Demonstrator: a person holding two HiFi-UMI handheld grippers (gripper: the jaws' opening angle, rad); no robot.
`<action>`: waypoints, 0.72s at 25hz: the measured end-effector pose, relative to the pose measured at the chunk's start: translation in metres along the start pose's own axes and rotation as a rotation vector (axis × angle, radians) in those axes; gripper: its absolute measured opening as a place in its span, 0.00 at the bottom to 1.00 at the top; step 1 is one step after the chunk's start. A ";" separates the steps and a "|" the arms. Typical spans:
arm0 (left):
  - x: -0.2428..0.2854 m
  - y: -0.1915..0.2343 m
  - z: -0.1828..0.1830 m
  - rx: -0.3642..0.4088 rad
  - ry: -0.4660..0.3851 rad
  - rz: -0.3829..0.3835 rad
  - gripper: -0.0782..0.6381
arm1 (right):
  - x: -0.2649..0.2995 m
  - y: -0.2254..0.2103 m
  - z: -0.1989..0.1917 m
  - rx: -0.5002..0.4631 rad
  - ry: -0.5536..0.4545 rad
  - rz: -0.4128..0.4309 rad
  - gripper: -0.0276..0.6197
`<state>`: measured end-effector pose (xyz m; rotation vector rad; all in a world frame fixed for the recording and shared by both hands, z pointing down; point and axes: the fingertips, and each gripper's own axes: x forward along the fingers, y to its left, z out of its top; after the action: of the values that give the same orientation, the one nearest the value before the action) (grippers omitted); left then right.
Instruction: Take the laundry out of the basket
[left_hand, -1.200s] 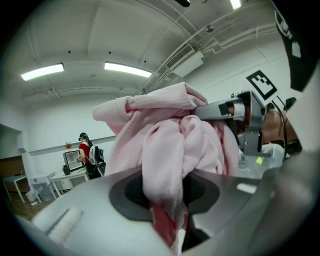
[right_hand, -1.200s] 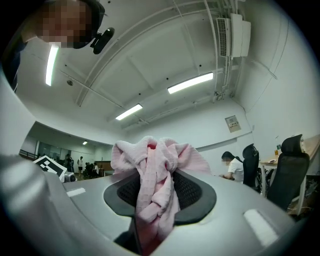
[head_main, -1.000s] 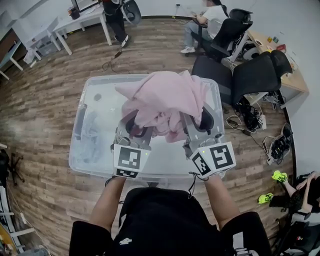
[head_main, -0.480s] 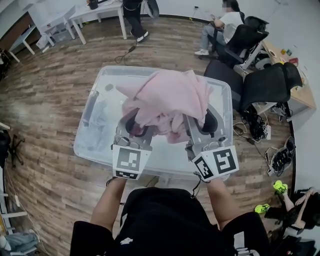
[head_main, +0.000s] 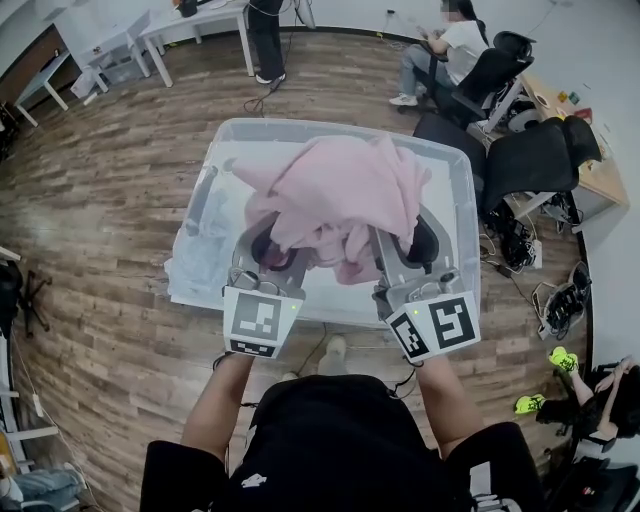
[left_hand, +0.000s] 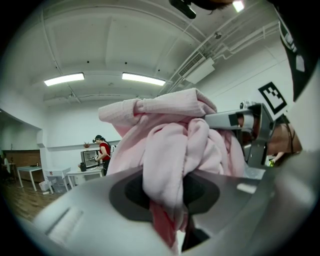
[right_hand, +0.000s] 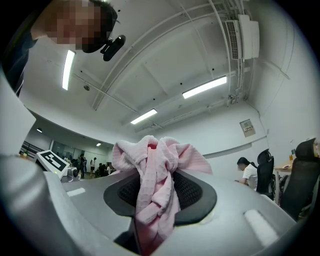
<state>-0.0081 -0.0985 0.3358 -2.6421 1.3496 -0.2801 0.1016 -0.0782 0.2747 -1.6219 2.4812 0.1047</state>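
**Fingers on both sides pinch one bundled pink knit garment (head_main: 335, 195) above the clear rectangular plastic basket (head_main: 330, 126)**

My left gripper (head_main: 268, 260) has its fingers (left_hand: 127, 192) clamped on a thick fold of the garment. In the left gripper view the cloth is squeezed between the two dark pads. It swells into a soft heap above them, and a darker pink strip hangs down through the gap.

My right gripper (head_main: 408, 250) grips the other side. In the right gripper view a twisted rope of waffle-textured pink cloth runs between its fingers (right_hand: 192, 192) and fans out over their tips.

From the head view the two grippers sit side by side, close to level, with their square-marker cubes (head_main: 260, 322) nearest my body. The garment is draped across and between them, hiding the tips. It is held up clear of the basket and hangs over its middle and far half.

Down inside the basket, against its left wall, lies a crumpled pale grey-blue piece of laundry (head_main: 205, 235). The rest of the see-through bottom looks bare.

Brown wood-plank floor (head_main: 100, 200) surrounds the basket. To the right stand black office chairs (head_main: 530, 160). Beyond them a seated person (head_main: 440, 50) is at a desk. White tables (head_main: 200, 20) line the far left. In the left gripper view a person in a red top (left_hand: 103, 152) stands at a white table in the background.
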 end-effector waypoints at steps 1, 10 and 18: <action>-0.006 0.000 0.001 -0.003 -0.004 -0.005 0.29 | -0.003 0.006 0.002 -0.006 0.001 -0.005 0.27; -0.059 -0.005 0.004 -0.001 -0.031 -0.056 0.29 | -0.038 0.052 0.014 -0.031 -0.003 -0.055 0.27; -0.104 -0.011 0.004 -0.005 -0.056 -0.082 0.29 | -0.069 0.090 0.021 -0.051 -0.009 -0.083 0.27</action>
<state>-0.0579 -0.0073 0.3247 -2.6925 1.2292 -0.2119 0.0487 0.0237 0.2632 -1.7378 2.4196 0.1644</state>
